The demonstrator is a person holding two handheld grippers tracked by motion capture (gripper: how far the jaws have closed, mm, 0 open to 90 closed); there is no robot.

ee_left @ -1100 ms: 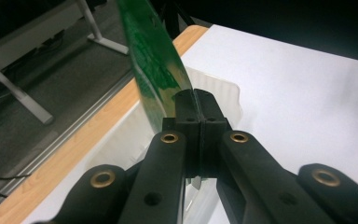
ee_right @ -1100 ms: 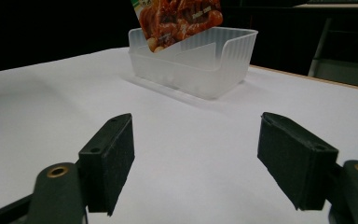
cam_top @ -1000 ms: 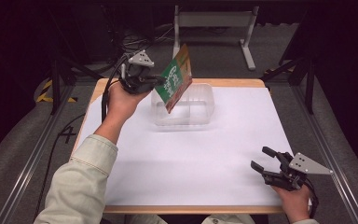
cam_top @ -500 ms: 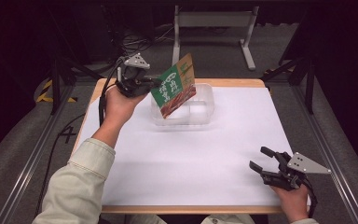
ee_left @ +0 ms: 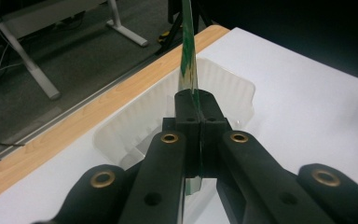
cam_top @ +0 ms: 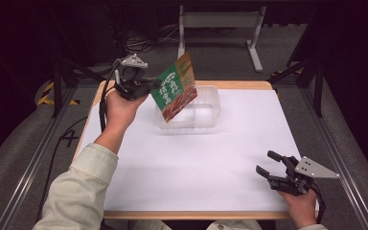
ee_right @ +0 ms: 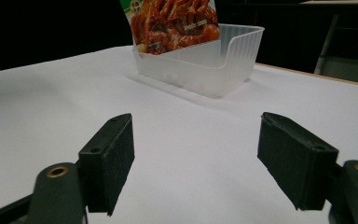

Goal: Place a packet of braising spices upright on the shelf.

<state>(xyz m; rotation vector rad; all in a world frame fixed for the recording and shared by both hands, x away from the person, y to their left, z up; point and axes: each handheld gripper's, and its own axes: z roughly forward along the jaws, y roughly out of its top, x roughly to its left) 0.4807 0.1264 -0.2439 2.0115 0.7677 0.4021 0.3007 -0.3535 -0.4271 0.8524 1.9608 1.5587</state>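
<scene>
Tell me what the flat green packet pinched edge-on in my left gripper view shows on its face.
Observer: The flat green packet shows a reddish-brown food photo, seen in the right gripper view.
Operator: Report the other gripper.
Observer: The right gripper is open with nothing between its jaws, at the near right of the white table.
Operator: Say where the packet hangs.
Observer: Tilted, with its lower corner over the clear plastic tray; the left gripper clamps its edge.

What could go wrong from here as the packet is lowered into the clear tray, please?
The left gripper pinches only one edge of the food packet, so it may swing or slip. Its lower corner hangs tilted near the front wall of the light clear tray, and could catch there and push the tray.
</scene>
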